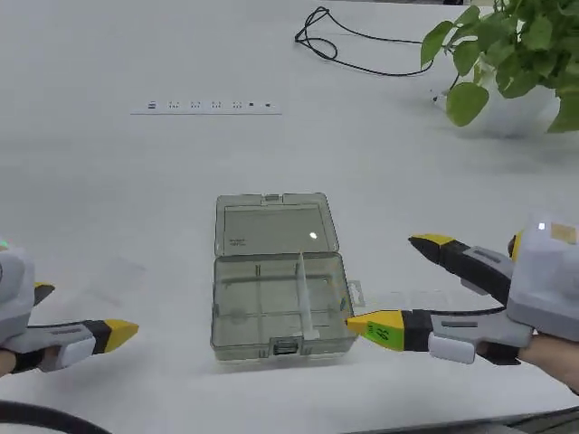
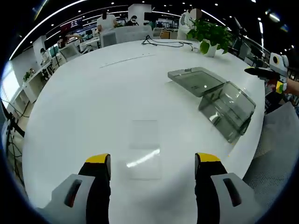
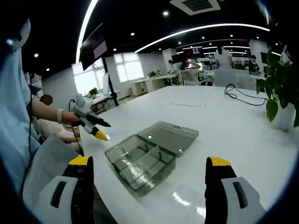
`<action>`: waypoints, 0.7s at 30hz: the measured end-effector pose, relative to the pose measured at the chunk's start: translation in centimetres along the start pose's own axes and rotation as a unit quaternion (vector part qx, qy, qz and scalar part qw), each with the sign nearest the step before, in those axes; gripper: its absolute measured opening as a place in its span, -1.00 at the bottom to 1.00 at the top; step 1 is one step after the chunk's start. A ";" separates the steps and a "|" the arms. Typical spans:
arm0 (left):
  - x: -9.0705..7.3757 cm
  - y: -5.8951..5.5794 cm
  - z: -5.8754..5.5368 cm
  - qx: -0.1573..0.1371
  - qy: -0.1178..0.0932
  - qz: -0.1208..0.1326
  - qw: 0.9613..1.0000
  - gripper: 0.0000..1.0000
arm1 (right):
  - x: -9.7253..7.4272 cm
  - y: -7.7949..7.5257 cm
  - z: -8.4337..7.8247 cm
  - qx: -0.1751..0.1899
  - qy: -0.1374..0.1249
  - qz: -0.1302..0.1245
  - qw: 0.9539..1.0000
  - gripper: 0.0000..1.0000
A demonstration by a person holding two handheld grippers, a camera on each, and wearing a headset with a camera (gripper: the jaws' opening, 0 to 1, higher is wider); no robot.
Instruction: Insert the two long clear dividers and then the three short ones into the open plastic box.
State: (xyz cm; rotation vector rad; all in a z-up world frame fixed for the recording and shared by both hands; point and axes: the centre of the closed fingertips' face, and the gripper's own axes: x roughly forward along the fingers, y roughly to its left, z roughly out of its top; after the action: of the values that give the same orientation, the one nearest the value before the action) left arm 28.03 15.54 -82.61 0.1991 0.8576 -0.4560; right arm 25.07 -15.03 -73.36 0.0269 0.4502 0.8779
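Observation:
The open smoky-clear plastic box point(image 1: 237, 307) sits in the middle of the white table, its lid point(image 1: 271, 224) laid flat behind it. One long clear divider point(image 1: 306, 303) stands inside, right of centre. More clear dividers point(image 1: 403, 299) lie flat just right of the box, and another clear divider point(image 2: 144, 147) lies ahead of my left gripper point(image 2: 152, 164). That gripper is open and holds nothing, left of the box point(image 2: 227, 110). My right gripper point(image 1: 403, 285) is open and holds nothing beside the box's right wall. In the right gripper view a flat divider point(image 3: 189, 198) lies between the jaws.
A potted plant point(image 1: 507, 54) in a white pot stands at the far right. A black cable point(image 1: 353, 45) loops at the back. A thin strip with markings point(image 1: 206, 107) lies far behind the box. The table's front edge runs just below the grippers.

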 end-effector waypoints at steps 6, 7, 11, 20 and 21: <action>0.3 0.5 -0.6 0.003 0.042 0.007 0.999 0.28 | -1.1 -0.2 -0.7 0.002 0.009 0.004 1.000 1.00; 0.5 0.5 -0.7 0.007 0.046 0.007 0.999 0.28 | -1.3 -0.1 -0.8 0.003 0.009 0.005 1.000 1.00; 0.7 0.4 -1.0 0.017 0.074 0.012 0.997 0.17 | -2.5 -0.5 -1.1 0.008 0.011 0.010 1.000 1.00; 1.2 0.1 -1.0 0.013 0.115 0.017 0.993 -0.02 | -4.4 -0.9 -1.4 0.006 0.014 0.021 1.000 0.97; 1.3 0.0 -1.0 0.011 0.120 0.015 0.993 -0.04 | -4.6 -0.9 -1.4 0.008 0.013 0.022 1.000 0.97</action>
State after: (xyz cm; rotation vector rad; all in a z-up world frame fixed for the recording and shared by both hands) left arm 28.09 15.54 -84.21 0.2910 1.0839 -0.4180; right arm 22.72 -19.26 -73.11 0.0401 0.4823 0.9186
